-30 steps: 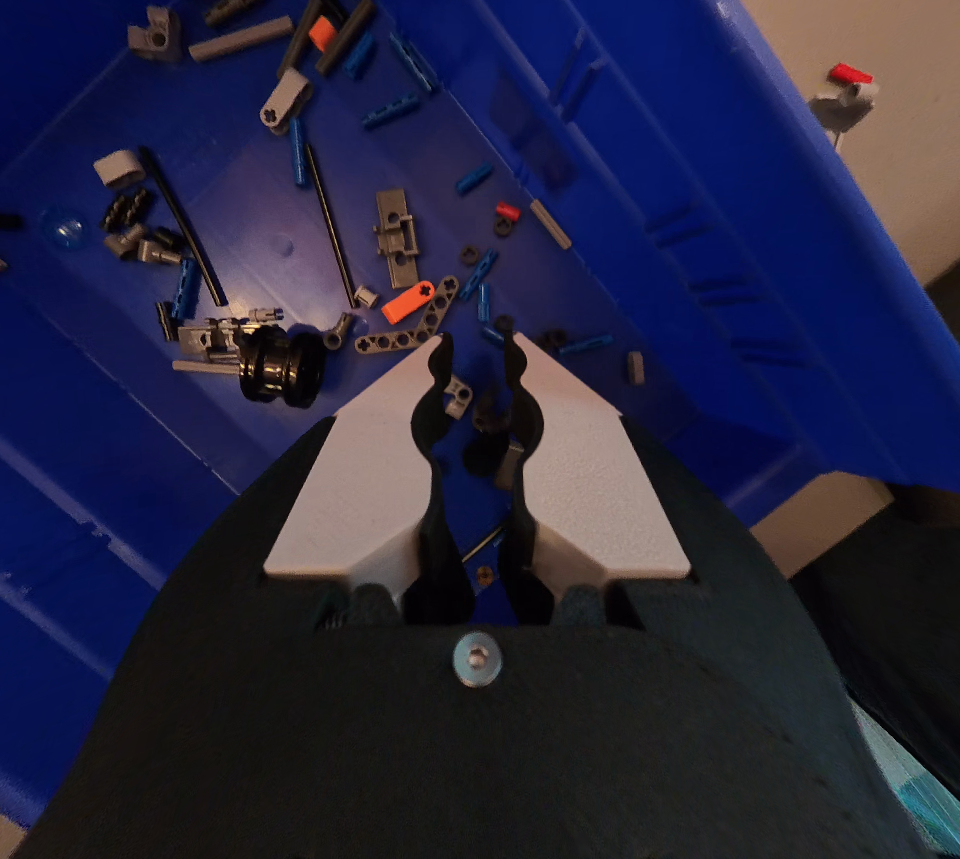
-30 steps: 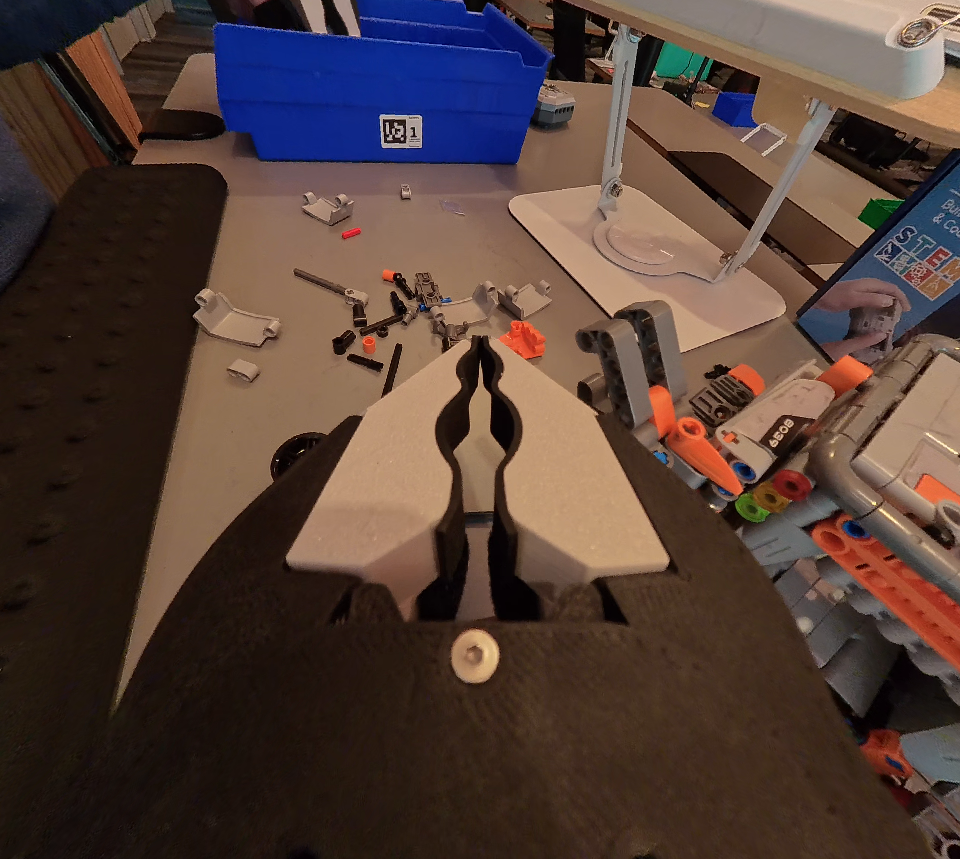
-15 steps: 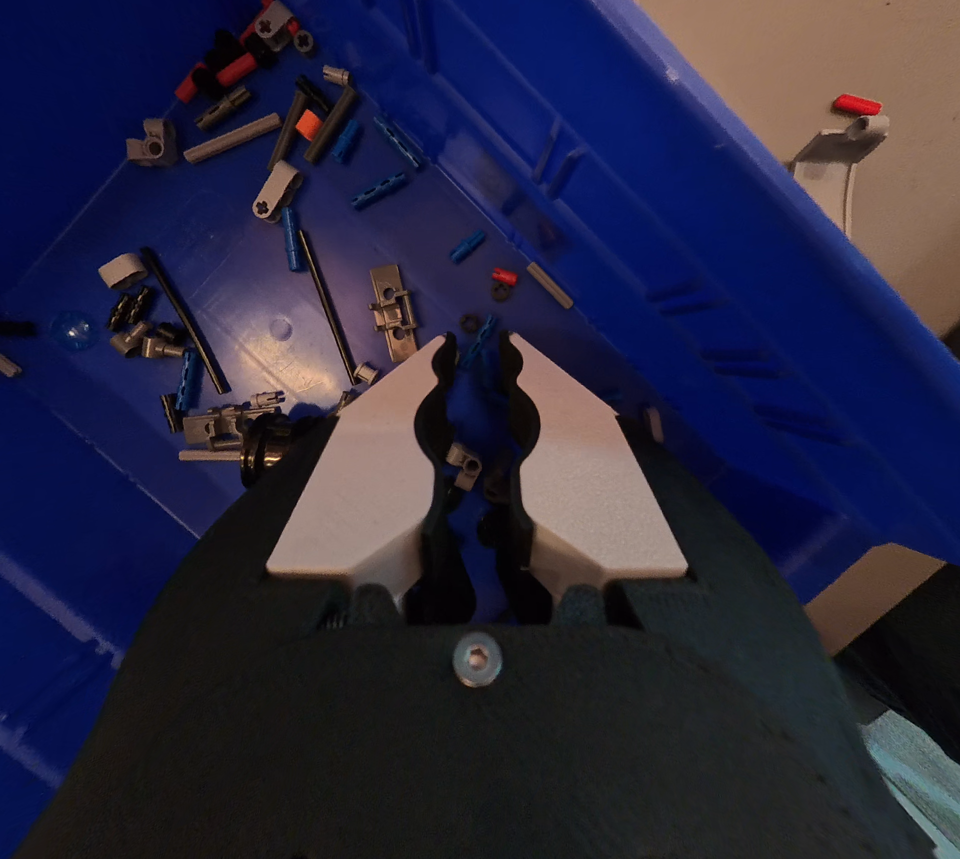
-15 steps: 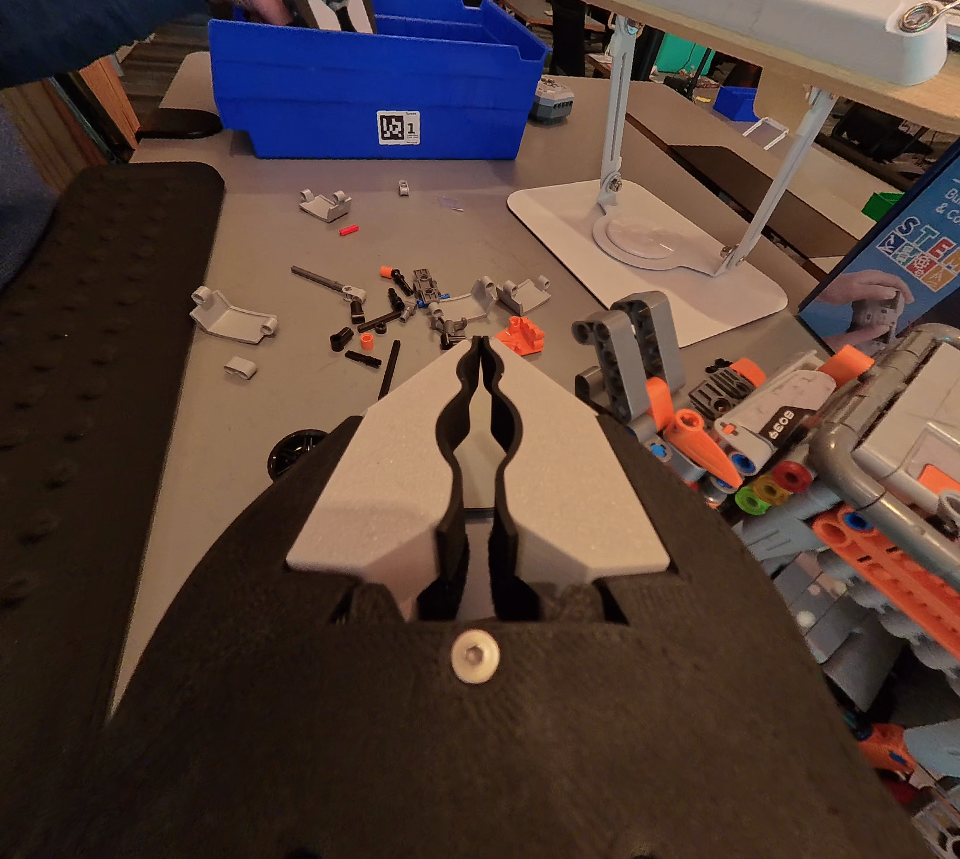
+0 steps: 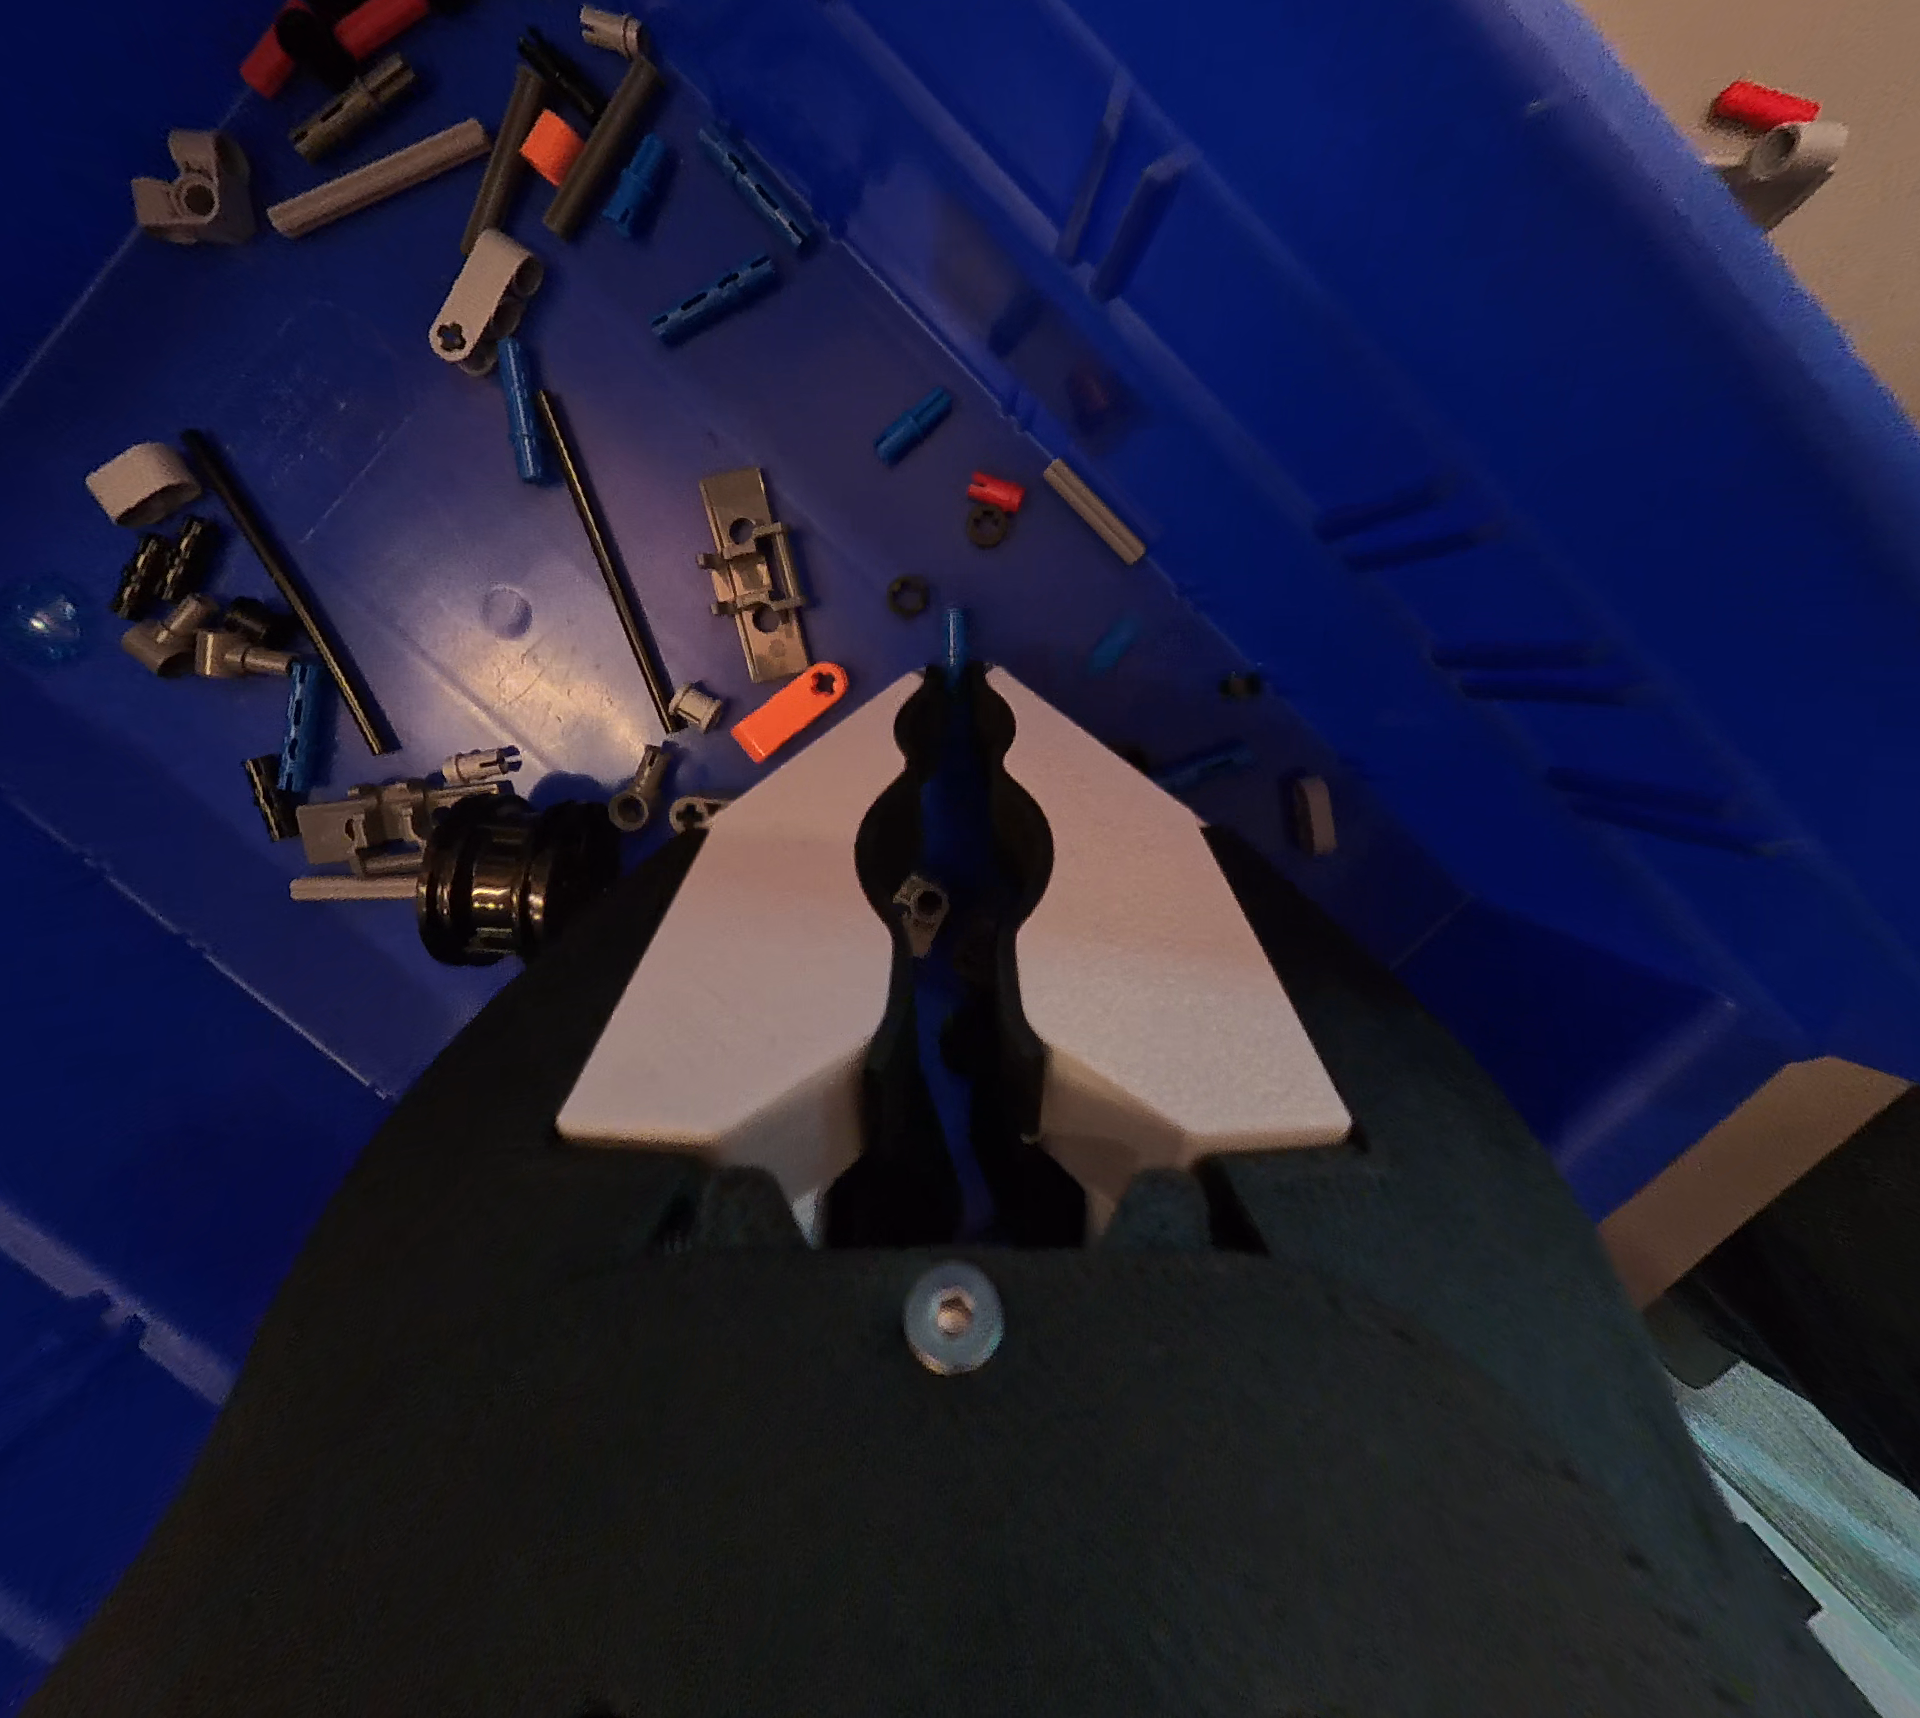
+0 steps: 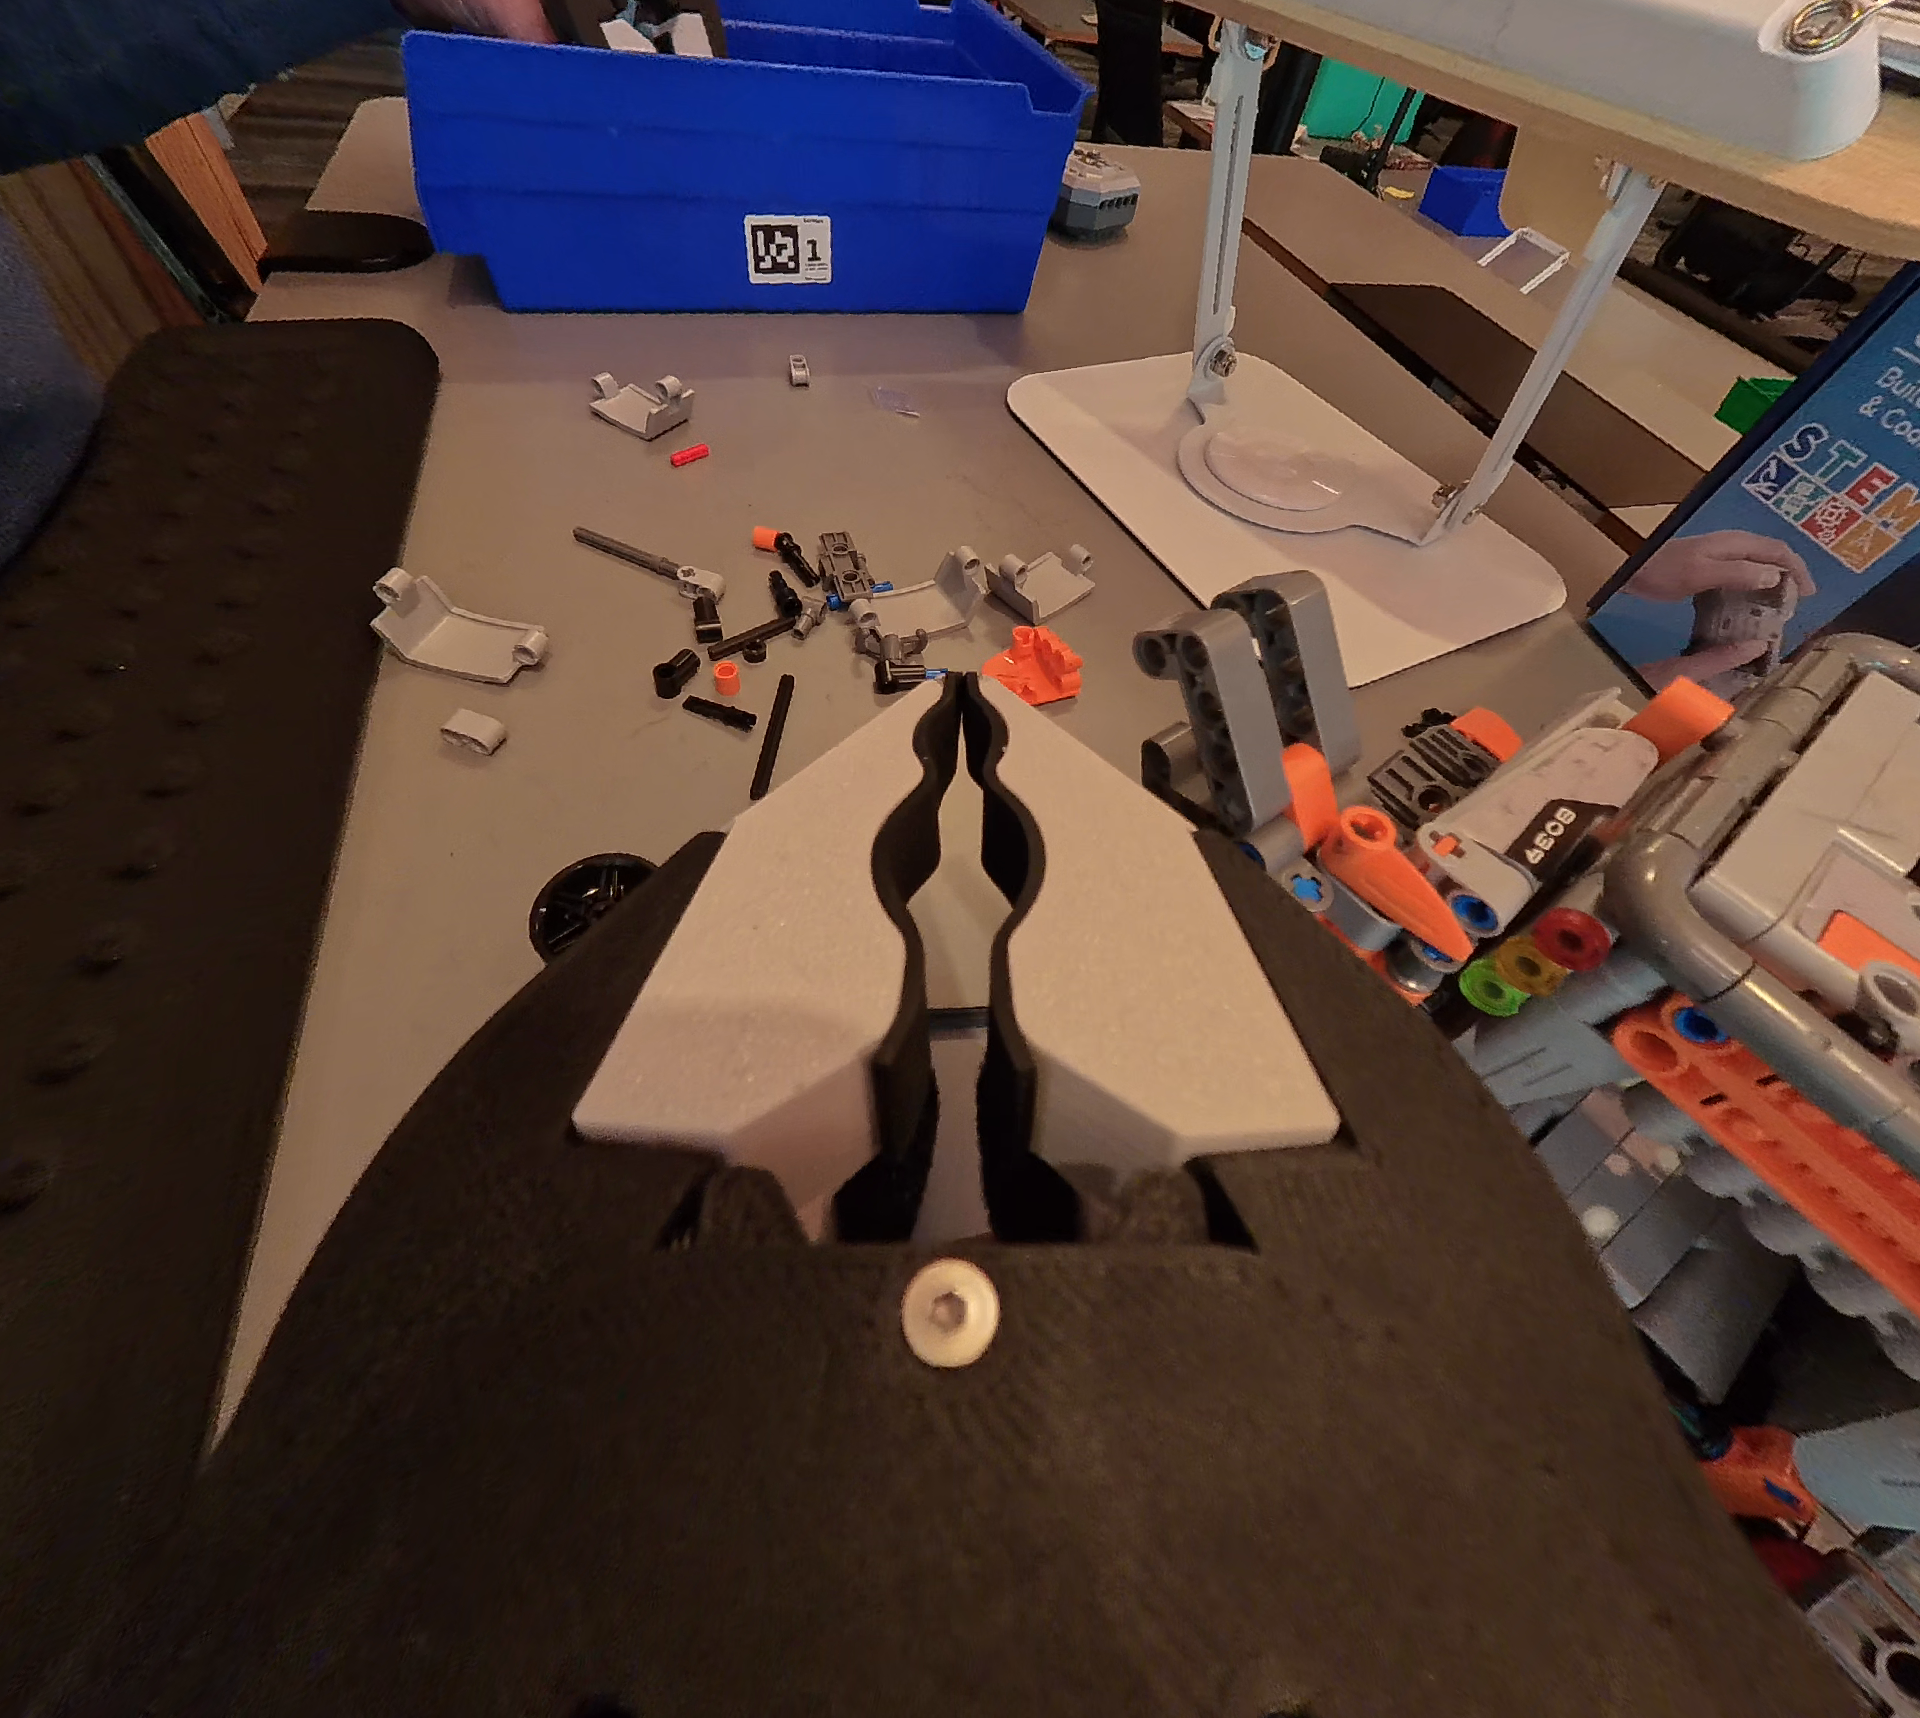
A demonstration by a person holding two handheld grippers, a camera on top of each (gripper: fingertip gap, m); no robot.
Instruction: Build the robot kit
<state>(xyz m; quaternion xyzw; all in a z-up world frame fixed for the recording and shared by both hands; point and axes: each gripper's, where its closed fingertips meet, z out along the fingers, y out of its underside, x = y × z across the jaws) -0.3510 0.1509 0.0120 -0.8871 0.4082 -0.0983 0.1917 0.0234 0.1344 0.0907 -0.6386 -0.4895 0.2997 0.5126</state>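
My left gripper (image 5: 953, 673) is inside the blue bin (image 5: 1299, 234), low over its floor. It is shut on a small blue pin (image 5: 954, 629), whose tip sticks out past the fingertips. An orange flat piece (image 5: 790, 712) and a grey plate piece (image 5: 753, 572) lie just left of the tips, and a black wheel (image 5: 499, 879) lies farther left. In the right wrist view a hand in a blue sleeve holds the left gripper (image 6: 665, 32) down in the bin (image 6: 727, 182). My right gripper (image 6: 958, 683) is shut and empty above the grey table, beside an orange part (image 6: 1034, 660).
Several small loose parts (image 6: 748, 629) lie on the table between the right gripper and the bin. A grey and orange built model (image 6: 1558, 889) stands at the right. A white stand base (image 6: 1351, 525) is behind it, and a black foam mat (image 6: 187, 629) is at the left. My right fingertips sit around 40 cm from my left ones. From my left tips it is roughly 4 cm to the grey plate piece (image 5: 753, 572); from my right, 40 cm.
My left gripper was open over the bin floor and has shut on the blue pin. It has drawn back a little. My right gripper has hardly moved.
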